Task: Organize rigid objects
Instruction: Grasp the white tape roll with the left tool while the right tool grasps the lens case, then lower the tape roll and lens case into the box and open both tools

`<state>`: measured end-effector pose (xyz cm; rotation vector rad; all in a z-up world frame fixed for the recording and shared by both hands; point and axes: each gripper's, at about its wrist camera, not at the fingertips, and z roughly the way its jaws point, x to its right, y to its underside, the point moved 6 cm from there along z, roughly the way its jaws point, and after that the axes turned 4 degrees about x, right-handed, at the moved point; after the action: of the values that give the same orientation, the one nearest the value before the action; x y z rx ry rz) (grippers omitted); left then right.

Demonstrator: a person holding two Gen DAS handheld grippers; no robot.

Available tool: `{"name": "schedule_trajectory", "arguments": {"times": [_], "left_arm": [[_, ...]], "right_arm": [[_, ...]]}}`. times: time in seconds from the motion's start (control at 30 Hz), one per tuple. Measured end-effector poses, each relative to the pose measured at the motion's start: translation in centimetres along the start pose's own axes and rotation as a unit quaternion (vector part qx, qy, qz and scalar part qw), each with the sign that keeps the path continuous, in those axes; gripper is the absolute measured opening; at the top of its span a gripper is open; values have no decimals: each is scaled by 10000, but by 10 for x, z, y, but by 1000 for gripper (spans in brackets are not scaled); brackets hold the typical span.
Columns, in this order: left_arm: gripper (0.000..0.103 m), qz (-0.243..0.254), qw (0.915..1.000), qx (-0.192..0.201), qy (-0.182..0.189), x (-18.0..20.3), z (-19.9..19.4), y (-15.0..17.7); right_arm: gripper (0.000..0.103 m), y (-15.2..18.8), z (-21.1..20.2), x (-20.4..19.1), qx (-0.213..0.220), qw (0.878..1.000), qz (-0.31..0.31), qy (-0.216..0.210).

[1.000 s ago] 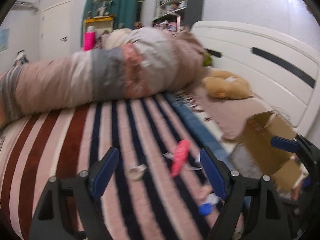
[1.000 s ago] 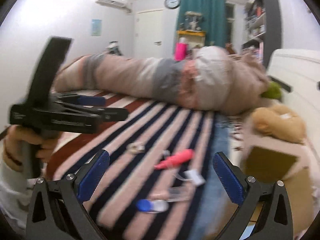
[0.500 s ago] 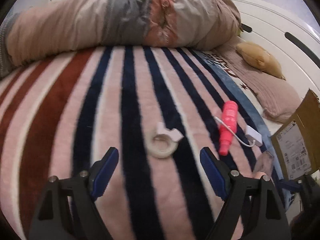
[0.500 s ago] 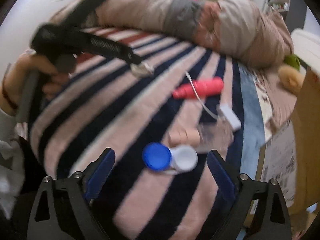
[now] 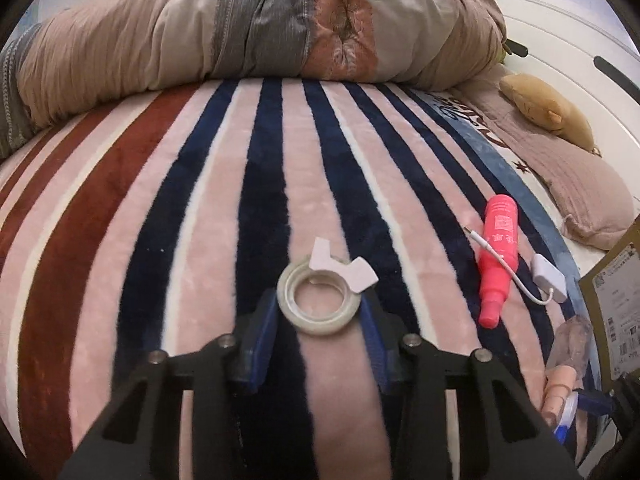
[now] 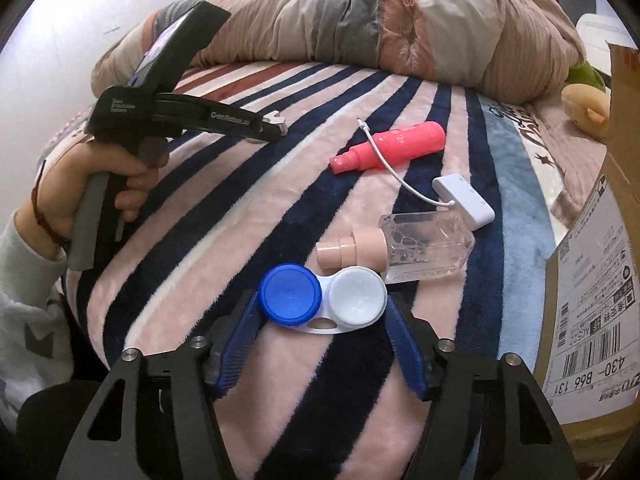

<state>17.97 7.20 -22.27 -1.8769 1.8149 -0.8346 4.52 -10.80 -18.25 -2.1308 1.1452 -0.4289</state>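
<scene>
Item: tape roll, on bed, pinched in my left hand-held gripper. Item: lens case, clamped in right hand-held gripper. Risk: plush pile snags; shallow grips slip on lifting.

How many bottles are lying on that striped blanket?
2. The pink spray bottle lies farther up the blanket with a white cable draped over it. The clear bottle lies nearer, just behind the lens case. Others may be hidden.
</scene>
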Motion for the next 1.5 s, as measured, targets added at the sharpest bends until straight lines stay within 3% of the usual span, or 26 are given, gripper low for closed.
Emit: {"name": "schedule_trajectory", "arguments": {"times": [0.33,0.5,0.67,0.87,1.03,1.13,1.27,1.5], "left_arm": [[37,-41,9994,343,-103,-24,-52,8],[37,-63,9982,580,121,-28,-94,11],[37,70,9947,915,460,-5,-142,-9],[37,569,9859,1399,721,56,-205,-39],[37,996,9759,1691,954,118,-236,-56],[37,1159,9709,1645,1296,158,-239,-62],[37,1542,9647,1542,1474,214,-233,-69],[37,2090,9560,1020,1788,297,-206,-73]], "right_arm": [[60,-17,-16,-19,261,9996,-72,-94],[60,-29,-29,-36,441,9987,-175,-197],[60,-56,-59,-49,898,9950,-376,-240],[60,-88,-124,-27,1685,9846,-464,8],[60,-85,-178,33,2093,9757,-127,630],[60,-73,-189,82,1909,9751,143,1121],[60,-56,-184,133,1492,9755,385,1571],[69,-24,-176,181,1220,9749,899,1629]]}}
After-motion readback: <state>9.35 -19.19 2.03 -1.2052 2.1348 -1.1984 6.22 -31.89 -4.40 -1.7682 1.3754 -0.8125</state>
